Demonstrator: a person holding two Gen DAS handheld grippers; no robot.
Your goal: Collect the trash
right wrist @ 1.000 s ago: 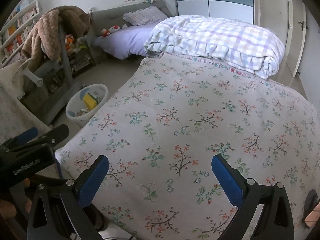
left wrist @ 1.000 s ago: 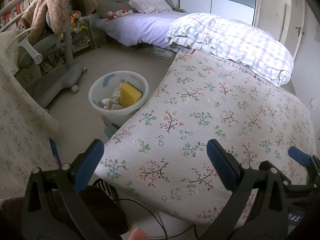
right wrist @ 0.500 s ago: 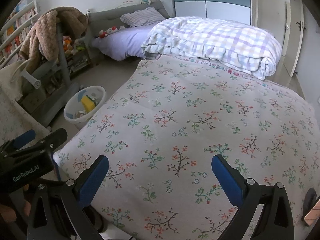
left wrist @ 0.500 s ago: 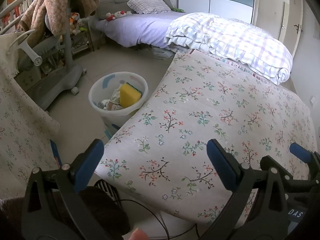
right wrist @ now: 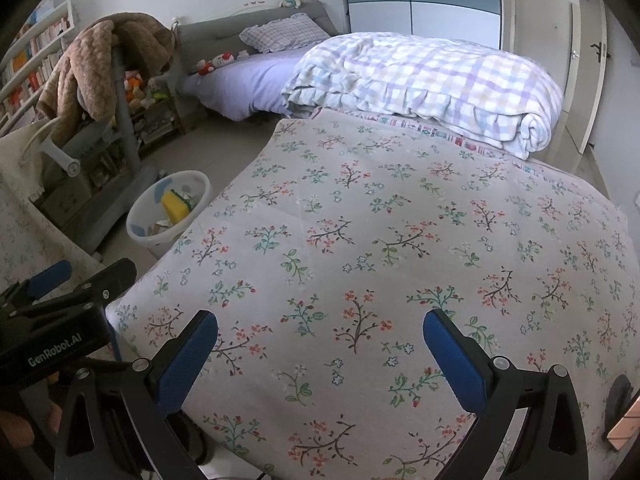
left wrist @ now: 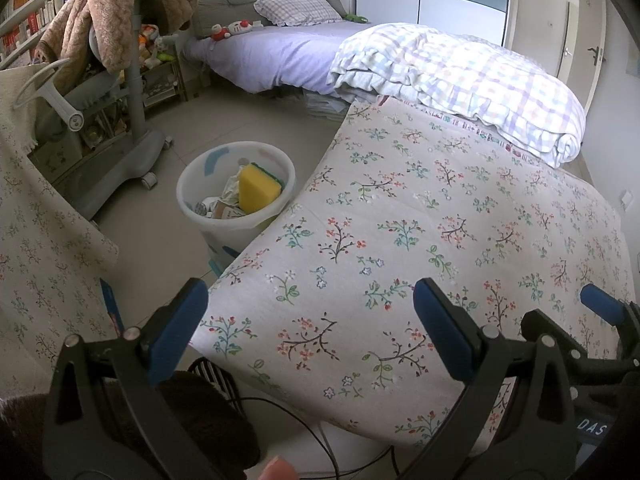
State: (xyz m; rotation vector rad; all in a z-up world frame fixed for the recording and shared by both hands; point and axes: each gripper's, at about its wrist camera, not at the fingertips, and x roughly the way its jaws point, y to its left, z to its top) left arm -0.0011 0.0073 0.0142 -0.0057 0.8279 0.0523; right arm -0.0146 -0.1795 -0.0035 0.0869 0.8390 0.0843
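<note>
A white plastic bin [left wrist: 208,200] stands on the floor left of the floral-covered surface [left wrist: 420,216]. It holds a yellow sponge [left wrist: 256,192] and crumpled paper and packaging. The bin also shows in the right wrist view [right wrist: 140,224] with the sponge [right wrist: 173,205]. My left gripper [left wrist: 308,316] is open and empty, held above the near left corner of the floral surface. My right gripper [right wrist: 320,344] is open and empty above the near edge of the same surface. No loose trash shows on the floral surface.
A rolled plaid quilt [left wrist: 460,80] lies at the far end of the floral surface. A bed with purple sheet [left wrist: 280,52] stands behind. A grey wheeled stand [left wrist: 136,132] draped with a brown blanket is left of the bin. Cables [left wrist: 320,432] and a dark object lie below.
Both grippers have drifted slightly; the views shift a little up and back. Both stay open and empty. The bin's contents are unchanged.
</note>
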